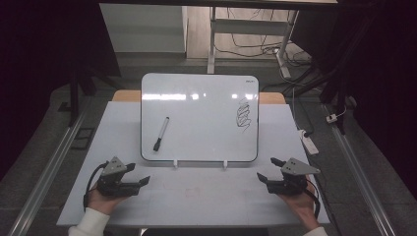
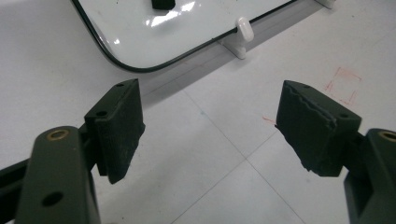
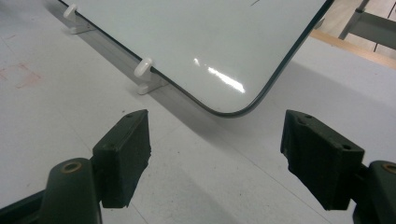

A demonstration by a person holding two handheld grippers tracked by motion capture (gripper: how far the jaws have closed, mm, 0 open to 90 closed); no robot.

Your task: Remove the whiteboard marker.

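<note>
A white board (image 1: pixel 199 118) leans back on two white clips (image 1: pixel 175 162) at the middle of the table. On its left half lies a black marker (image 1: pixel 161 133), and a black scribble (image 1: pixel 243 114) is drawn on its right half. My left gripper (image 1: pixel 139 173) rests low in a hand at the front left, open, with nothing between the jaws. At the front right my right gripper (image 1: pixel 267 168) is also open and holds nothing. In the left gripper view the gripper (image 2: pixel 210 126) faces the board's lower left corner (image 2: pixel 140 32). In the right gripper view the gripper (image 3: pixel 215 154) faces the lower right corner (image 3: pixel 210 37).
The white table top (image 1: pixel 196 196) has faint red marks (image 2: pixel 343 84) in front of the board. A clip (image 2: pixel 243 30) stands ahead of the left jaws, another clip (image 3: pixel 143 70) ahead of the right ones. Behind the table are desk legs and cables (image 1: pixel 255 46).
</note>
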